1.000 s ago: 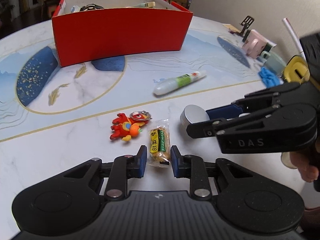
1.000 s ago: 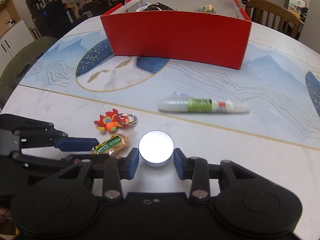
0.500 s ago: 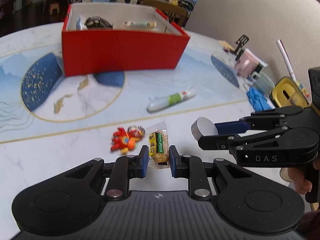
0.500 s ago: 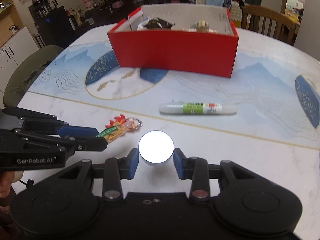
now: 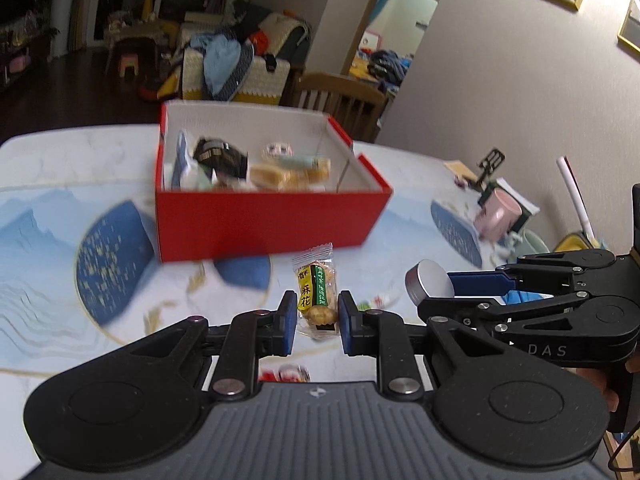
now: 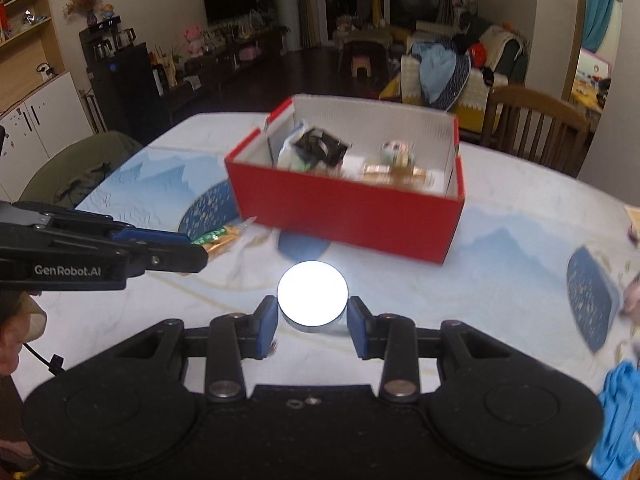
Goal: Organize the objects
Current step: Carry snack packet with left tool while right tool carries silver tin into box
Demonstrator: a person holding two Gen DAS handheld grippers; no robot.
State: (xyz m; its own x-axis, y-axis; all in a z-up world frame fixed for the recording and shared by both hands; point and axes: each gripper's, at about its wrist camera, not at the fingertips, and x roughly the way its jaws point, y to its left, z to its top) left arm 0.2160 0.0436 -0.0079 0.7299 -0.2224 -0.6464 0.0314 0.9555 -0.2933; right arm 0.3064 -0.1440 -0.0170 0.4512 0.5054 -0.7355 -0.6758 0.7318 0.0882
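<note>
Lifted since: clear-wrapped yellow-green snack packet [image 5: 317, 298], shiny round tin [image 6: 312, 299].

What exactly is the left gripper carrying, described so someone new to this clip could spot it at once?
Start at the red box on the marbled table. In front of it, lifted off the table, the left gripper pinches a small clear snack packet. Its yellow and green label sets it apart from the plain silver round tin in the right gripper.
</note>
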